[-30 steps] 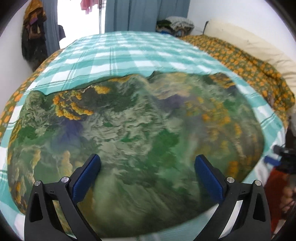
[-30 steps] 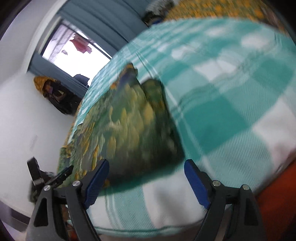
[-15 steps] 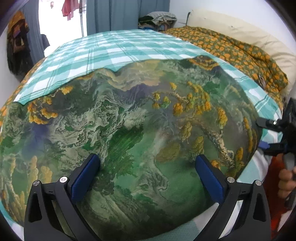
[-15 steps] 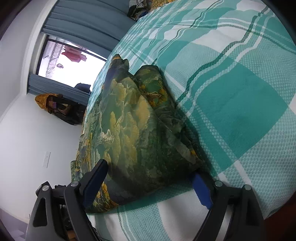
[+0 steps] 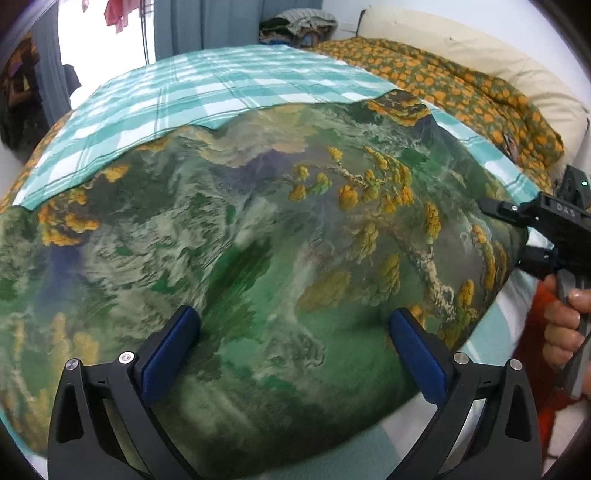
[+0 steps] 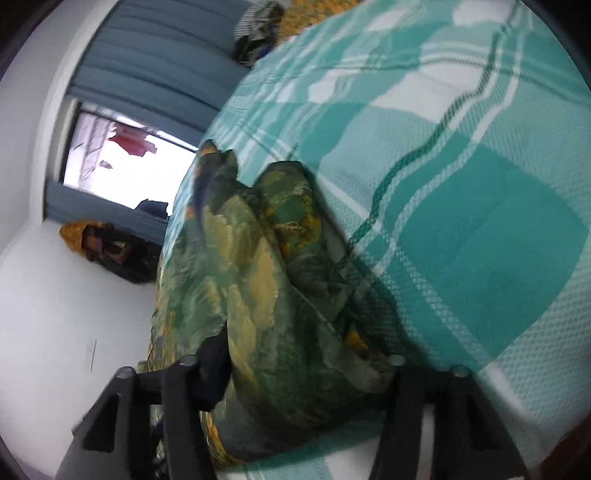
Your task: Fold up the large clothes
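Note:
A large green garment with a yellow and grey landscape print [image 5: 280,236] lies spread on the teal checked bedsheet [image 5: 207,88]. My left gripper [image 5: 291,350] is open, its blue pads just above the garment's near part. My right gripper [image 6: 303,376] sits at the garment's right edge [image 6: 266,295] with bunched cloth between its wide-apart fingers; the right finger's pad is hidden under the fabric. The right gripper also shows at the right of the left wrist view [image 5: 546,229], held by a hand.
An orange-dotted blanket [image 5: 461,96] and a cream pillow [image 5: 480,48] lie along the bed's far right. A pile of clothes [image 5: 295,26] sits at the far end by blue curtains [image 5: 221,22]. The bed's near edge is just below the garment.
My right gripper has moved in onto the garment's right edge, so cloth now lies between its fingers. The left gripper has shifted right over the garment and stays open.

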Motion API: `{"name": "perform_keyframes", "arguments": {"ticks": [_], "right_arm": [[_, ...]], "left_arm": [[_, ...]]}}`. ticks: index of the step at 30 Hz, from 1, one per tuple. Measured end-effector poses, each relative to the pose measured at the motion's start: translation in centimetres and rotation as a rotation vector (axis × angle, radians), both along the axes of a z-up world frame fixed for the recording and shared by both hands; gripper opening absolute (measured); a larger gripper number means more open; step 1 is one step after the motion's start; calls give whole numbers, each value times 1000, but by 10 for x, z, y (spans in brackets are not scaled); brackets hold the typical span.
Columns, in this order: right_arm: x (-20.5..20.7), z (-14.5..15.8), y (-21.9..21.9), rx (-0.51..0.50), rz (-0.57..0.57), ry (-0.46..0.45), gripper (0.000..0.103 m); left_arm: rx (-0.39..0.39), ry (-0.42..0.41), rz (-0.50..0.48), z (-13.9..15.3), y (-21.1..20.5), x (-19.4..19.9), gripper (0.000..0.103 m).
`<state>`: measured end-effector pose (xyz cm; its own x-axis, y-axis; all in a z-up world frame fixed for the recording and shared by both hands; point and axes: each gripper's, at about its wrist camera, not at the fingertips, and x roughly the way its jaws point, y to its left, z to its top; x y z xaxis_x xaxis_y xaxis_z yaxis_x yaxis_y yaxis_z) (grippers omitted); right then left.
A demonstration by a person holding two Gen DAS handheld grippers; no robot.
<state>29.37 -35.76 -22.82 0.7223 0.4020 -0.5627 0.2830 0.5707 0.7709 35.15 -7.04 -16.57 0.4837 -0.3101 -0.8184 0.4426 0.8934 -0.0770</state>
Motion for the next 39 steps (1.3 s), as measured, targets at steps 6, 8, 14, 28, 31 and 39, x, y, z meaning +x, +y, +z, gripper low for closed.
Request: {"name": "perform_keyframes", "arguments": {"ticks": [6, 8, 14, 28, 31, 39], "right_arm": [[-21, 91, 57, -394, 152, -260, 37], [-31, 119, 82, -526, 211, -349, 37], [-62, 162, 169, -868, 424, -557, 37], [-70, 181, 179, -624, 646, -625, 57], [-48, 179, 148, -500, 569, -537, 57], [24, 164, 218, -487, 774, -473, 54]], "left_arm": [[-135, -17, 18, 100, 19, 14, 101], [-188, 11, -46, 139, 4, 27, 101], [-102, 99, -177, 175, -57, 43, 102], [-21, 159, -32, 142, 49, 70, 31], [-62, 158, 10, 140, 106, 77, 32], [-191, 179, 116, 104, 196, 82, 36]]}}
